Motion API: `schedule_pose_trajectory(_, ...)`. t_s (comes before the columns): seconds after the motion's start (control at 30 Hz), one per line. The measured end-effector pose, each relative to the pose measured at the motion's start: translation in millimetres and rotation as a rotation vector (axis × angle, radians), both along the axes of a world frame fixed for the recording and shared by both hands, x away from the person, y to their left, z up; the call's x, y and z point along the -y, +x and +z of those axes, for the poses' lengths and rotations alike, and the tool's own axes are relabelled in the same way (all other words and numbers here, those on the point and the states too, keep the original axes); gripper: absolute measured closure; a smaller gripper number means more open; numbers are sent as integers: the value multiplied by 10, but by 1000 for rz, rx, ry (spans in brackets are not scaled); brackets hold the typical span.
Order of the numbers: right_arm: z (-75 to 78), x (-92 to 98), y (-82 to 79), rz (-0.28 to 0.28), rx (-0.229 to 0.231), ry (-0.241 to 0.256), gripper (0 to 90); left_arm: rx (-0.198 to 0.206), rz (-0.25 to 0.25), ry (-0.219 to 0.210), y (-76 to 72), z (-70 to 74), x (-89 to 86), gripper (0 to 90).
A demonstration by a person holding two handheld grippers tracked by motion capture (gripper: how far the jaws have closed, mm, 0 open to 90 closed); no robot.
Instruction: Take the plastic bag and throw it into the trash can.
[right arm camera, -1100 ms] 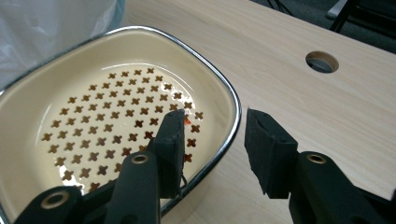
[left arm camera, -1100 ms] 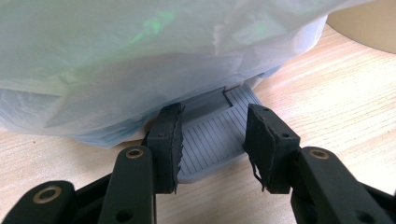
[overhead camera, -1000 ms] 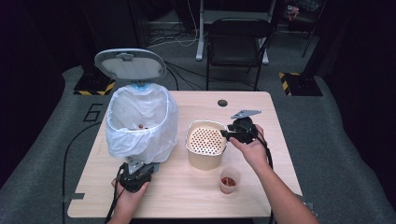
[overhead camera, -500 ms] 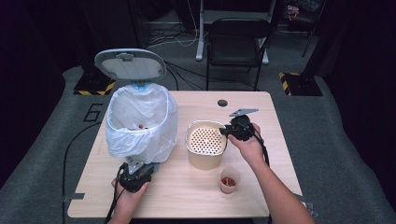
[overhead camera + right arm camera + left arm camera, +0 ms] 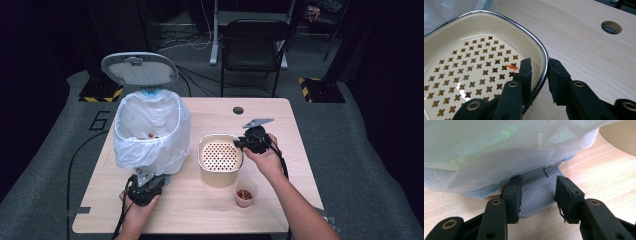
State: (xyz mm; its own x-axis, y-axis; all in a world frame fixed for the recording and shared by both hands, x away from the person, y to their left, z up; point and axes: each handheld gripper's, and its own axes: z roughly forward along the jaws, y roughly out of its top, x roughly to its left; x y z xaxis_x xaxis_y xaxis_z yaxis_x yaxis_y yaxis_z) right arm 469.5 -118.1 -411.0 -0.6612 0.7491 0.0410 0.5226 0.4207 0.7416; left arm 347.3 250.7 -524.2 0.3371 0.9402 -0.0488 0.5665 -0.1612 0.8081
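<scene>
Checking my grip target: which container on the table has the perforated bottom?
The cream strainer bowl at the right gripper, unlike the small plastic cup and bagged bin.

Surface: light wooden table (image 5: 295, 165) with round cable hole (image 5: 238, 110) | Left: pedal bin lined with white plastic bag (image 5: 150, 132) | Centre: cream perforated strainer pot (image 5: 220, 159) | Just beside it, nearer edge: small clear cup of red bits (image 5: 245, 192)

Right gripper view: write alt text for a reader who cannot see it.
The right tool straddles the dark rim of a cream strainer basket, one black jaw inside and one outside. The basket floor has cross-shaped holes and a small orange scrap near the inner jaw. Behind lies the light wooden table with a round cable hole.
</scene>
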Motion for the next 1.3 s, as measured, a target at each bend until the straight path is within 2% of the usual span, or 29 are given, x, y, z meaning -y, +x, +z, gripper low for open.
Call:
schedule_pose_trajectory(0.03,3,-1,-22,-3,-12,2,738,0,1,0,0,0,0,562)
schedule_pose_trajectory(0.2,-1,12,-66,9,-4,2,731,0,3,-1,-1,0,2,562)
schedule_pose_trajectory(0.5,6,24,-112,8,-22,9,721,0,2,0,0,0,1,562)
schedule_pose_trajectory(0.6,19,45,-126,20,-12,18,647,1,3,-2,0,-1,2,562)
schedule_pose_trajectory(0.67,48,57,-157,9,1,25,616,0,2,0,0,0,1,562)
schedule_pose_trajectory(0.87,183,157,-309,1,34,60,519,-2,1,0,0,2,0,562)
schedule_pose_trajectory(1.0,268,269,-489,5,62,74,457,2,4,-4,1,-1,3,562)
schedule_pose_trajectory(1.07,274,286,-513,11,69,72,445,3,5,-5,1,-2,3,562)
schedule_pose_trajectory(1.1,279,332,-592,22,77,79,431,3,6,-4,1,-2,4,562)
schedule_pose_trajectory(1.23,265,384,-694,28,90,87,406,1,5,-5,2,-1,3,563)
schedule_pose_trajectory(1.3,218,442,-813,30,93,96,381,1,3,-3,1,0,3,563)
